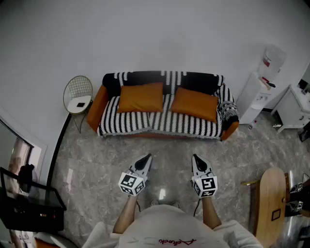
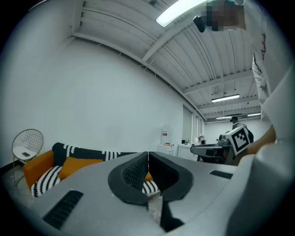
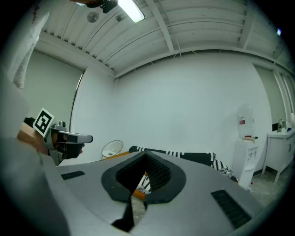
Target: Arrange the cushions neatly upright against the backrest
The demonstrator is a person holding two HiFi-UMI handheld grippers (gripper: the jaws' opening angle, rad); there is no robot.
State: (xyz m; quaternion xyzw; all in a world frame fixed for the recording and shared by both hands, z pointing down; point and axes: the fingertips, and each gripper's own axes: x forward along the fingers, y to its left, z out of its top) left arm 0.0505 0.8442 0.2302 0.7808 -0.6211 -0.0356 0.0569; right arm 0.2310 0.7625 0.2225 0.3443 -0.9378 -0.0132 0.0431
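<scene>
Closed, empty left gripper (image 1: 146, 158) and right gripper (image 1: 196, 158) face the sofa (image 1: 160, 124); left cushion (image 1: 140, 97) and right cushion (image 1: 195, 103) likely need wide-open grips at their top edges.

Setting: a mock living-room corner laid out inside a large office or lab hall.

Domestic part, upper centre of the head view:
- A sofa (image 1: 164, 125) with a striped throw is set against a bare white wall.
- Two orange cushions (image 1: 141, 97) are propped on it.
- A wire chair (image 1: 78, 94) is placed at its left.
- A water dispenser (image 1: 261, 89) and a white cabinet (image 1: 295, 110) are found at upper right.
- The floor (image 1: 97, 160) is laid in marble-look tile.

Hall part, left gripper view:
- A ribbed ceiling with strip lights (image 2: 177, 11) is seen at the top.
- A desk (image 2: 209, 150) and a standing person (image 2: 235, 122) are seen at right.
</scene>
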